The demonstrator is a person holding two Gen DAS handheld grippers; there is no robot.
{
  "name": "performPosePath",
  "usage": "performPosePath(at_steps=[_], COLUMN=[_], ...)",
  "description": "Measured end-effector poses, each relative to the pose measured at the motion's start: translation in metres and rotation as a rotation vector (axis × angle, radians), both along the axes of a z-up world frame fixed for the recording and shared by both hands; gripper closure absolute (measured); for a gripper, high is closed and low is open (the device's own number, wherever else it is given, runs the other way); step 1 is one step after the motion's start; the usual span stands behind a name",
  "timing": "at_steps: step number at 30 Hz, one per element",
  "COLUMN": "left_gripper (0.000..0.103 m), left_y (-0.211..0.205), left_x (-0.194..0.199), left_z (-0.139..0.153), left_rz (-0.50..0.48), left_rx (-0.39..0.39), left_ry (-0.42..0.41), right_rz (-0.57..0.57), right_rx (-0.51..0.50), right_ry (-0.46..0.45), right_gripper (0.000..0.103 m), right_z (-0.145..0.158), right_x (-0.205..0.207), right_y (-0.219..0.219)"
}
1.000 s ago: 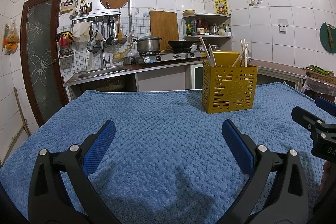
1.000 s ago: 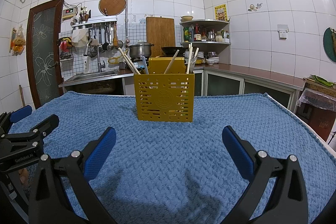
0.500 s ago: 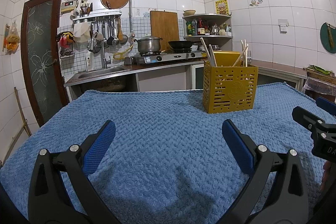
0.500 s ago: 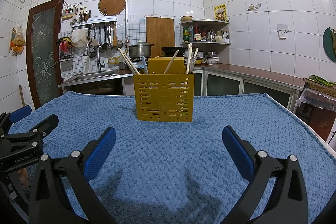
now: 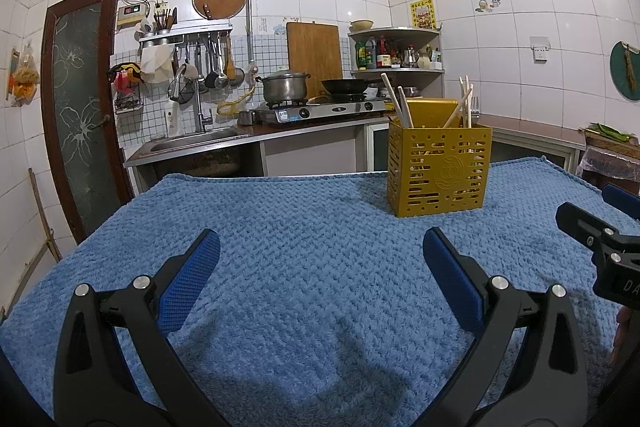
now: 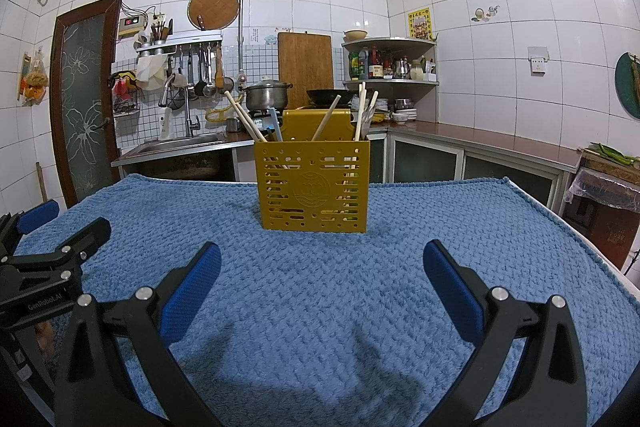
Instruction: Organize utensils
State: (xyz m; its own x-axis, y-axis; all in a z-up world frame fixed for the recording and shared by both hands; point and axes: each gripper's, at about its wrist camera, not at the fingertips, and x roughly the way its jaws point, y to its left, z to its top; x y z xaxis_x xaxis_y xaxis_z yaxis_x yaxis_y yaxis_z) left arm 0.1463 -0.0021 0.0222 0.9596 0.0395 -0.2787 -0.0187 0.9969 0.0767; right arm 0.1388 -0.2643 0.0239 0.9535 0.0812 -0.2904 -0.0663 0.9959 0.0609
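Both your left tongs (image 5: 320,267) and right tongs (image 6: 322,267) gape wide, empty. Reach carelessly at frame centre and you could tip the yellow holder (image 6: 314,185), spilling its leaning chopsticks (image 6: 244,117).

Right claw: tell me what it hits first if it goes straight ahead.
Probably the yellow utensil holder, which stands almost dead ahead of the open right claw on the blue cloth. Only bare cloth lies between them.
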Motion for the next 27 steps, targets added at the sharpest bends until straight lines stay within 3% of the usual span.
performPosePath(at_steps=[27], left_gripper=[0.005], left_y=[-0.002], left_x=[-0.004], left_z=[0.0009], left_rz=[0.011], left_rx=[0.005], left_ry=[-0.007], right_rz=[0.001], right_rx=[0.0], right_ry=[0.001], right_gripper=[0.004], right_z=[-0.0001], right_x=[0.0002], right_y=[-0.0007])
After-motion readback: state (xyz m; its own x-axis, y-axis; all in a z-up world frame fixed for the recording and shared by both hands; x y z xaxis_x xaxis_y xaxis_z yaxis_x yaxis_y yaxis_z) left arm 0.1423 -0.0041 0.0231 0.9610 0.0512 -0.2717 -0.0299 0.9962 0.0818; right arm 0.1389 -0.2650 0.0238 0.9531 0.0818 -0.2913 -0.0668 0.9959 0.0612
